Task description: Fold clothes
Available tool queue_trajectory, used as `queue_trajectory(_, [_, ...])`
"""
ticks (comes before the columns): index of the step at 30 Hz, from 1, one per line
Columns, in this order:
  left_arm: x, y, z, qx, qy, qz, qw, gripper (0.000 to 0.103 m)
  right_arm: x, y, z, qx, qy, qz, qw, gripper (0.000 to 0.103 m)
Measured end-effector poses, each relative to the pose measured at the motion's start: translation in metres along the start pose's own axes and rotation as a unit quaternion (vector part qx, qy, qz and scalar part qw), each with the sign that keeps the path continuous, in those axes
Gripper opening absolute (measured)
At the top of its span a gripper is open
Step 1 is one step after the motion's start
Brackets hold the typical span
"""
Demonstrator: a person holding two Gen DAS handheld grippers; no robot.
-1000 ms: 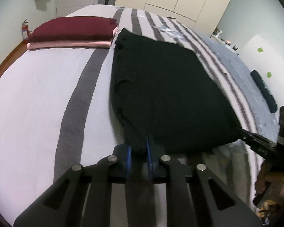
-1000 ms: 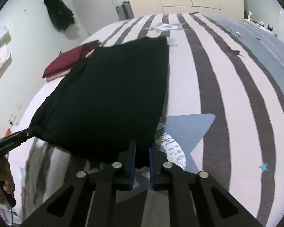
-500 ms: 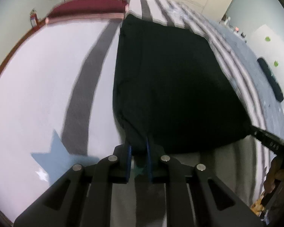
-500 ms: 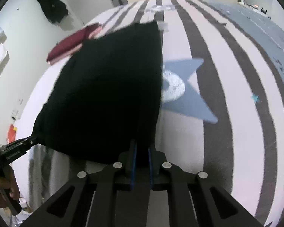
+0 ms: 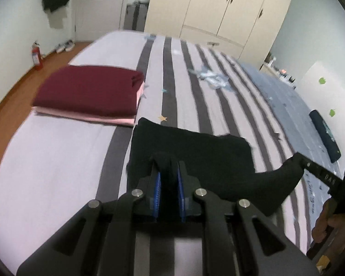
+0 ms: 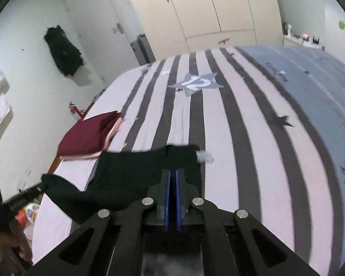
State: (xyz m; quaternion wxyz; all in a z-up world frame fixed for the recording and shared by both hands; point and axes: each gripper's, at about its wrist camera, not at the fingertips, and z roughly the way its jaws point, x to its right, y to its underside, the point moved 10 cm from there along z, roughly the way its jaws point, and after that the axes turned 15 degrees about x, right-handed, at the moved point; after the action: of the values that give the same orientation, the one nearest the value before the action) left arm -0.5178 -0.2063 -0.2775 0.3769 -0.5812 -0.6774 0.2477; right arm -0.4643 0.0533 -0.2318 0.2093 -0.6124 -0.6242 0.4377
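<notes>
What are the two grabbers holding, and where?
Both hold the black garment: the left gripper pinches its near left corner, the right gripper its near right corner.

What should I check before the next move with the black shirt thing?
1. Left gripper pinches a corner of the black garment: ok.
2. Right gripper grips the other corner, with cloth stretched to its tip: ok.
3. The garment's far part lies flat on the bed: ok.
4. Garment clear of the maroon and pink pile: cannot tell, its corner is very close.
5. Lifted edge lined up over the far edge: not ok, not yet there.
</notes>
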Motion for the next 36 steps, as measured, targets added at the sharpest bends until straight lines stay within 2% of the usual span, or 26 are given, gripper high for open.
queue_trajectory(3, [-0.01,0.004,0.058,-0.038,-0.01,-0.004,0.9992,0.015,0.009,-0.012,0.058,-0.02,0.011,0.003,1.0,0.004])
queue_trajectory(4, [-0.015,0.0,0.07,-0.04,-0.015,-0.007,0.999,0.022,0.012,-0.01,0.073,-0.03,0.013,0.009,0.999,0.004])
queue_trajectory(5, [-0.018,0.001,0.073,-0.041,-0.019,-0.01,0.9989,0.025,0.015,-0.008,0.087,-0.04,0.015,0.014,0.999,0.004])
queue_trajectory(6, [-0.022,-0.002,0.076,-0.04,-0.02,-0.016,0.9989,0.034,0.018,-0.005,0.097,-0.048,0.017,0.014,0.999,0.004])
queue_trajectory(8, [-0.028,-0.014,0.074,-0.017,-0.01,-0.029,0.9994,0.041,0.024,-0.001,0.117,-0.062,0.018,0.015,0.998,0.007])
queue_trajectory(10, [-0.035,-0.019,0.064,0.005,-0.003,-0.041,0.9991,0.055,0.029,-0.002,0.115,-0.061,0.005,0.029,0.998,0.01])
queue_trajectory(12, [-0.042,-0.015,0.055,0.017,0.005,-0.05,0.9986,0.057,0.034,-0.003,0.102,-0.049,-0.001,0.035,0.998,0.02])
queue_trajectory(16, [-0.044,0.003,0.039,0.026,0.024,-0.037,0.9987,0.057,0.033,0.01,0.077,-0.043,-0.008,0.028,0.999,0.025])
queue_trajectory(20, [-0.038,0.026,0.042,0.007,0.042,-0.017,0.999,0.057,0.023,0.038,0.059,-0.047,-0.025,0.008,0.999,0.03])
queue_trajectory(23, [-0.033,0.025,0.051,0.011,0.055,-0.012,0.9984,0.057,0.023,0.052,0.066,-0.057,-0.023,-0.001,0.998,0.031])
queue_trajectory(26, [-0.028,0.023,0.061,0.007,0.068,-0.002,0.9976,0.049,0.022,0.053,0.074,-0.055,-0.027,0.005,0.998,0.031])
queue_trajectory(28, [-0.024,0.024,0.067,-0.001,0.078,0.003,0.997,0.035,0.019,0.052,0.08,-0.054,-0.031,0.004,0.998,0.03])
queue_trajectory(29, [-0.023,0.024,0.069,-0.004,0.08,0.006,0.9968,0.033,0.018,0.052,0.083,-0.055,-0.032,0.003,0.998,0.03])
queue_trajectory(30, [-0.023,0.024,0.071,-0.004,0.081,0.008,0.9967,0.026,0.018,0.053,0.085,-0.057,-0.03,0.003,0.998,0.03])
queue_trajectory(31, [-0.024,0.022,0.072,-0.003,0.079,0.008,0.9968,0.015,0.018,0.055,0.088,-0.059,-0.029,0.003,0.998,0.028])
queue_trajectory(32, [-0.026,0.022,0.074,-0.002,0.071,0.011,0.9974,0.008,0.018,0.056,0.09,-0.061,-0.027,0.003,0.998,0.025])
queue_trajectory(33, [-0.027,0.02,0.074,-0.001,0.067,0.016,0.9976,0.005,0.018,0.058,0.092,-0.064,-0.025,0.004,0.998,0.02])
queue_trajectory(36, [-0.022,0.016,0.071,0.009,0.053,0.05,0.9973,0.003,0.018,0.055,0.093,-0.055,-0.012,-0.013,0.998,0.008])
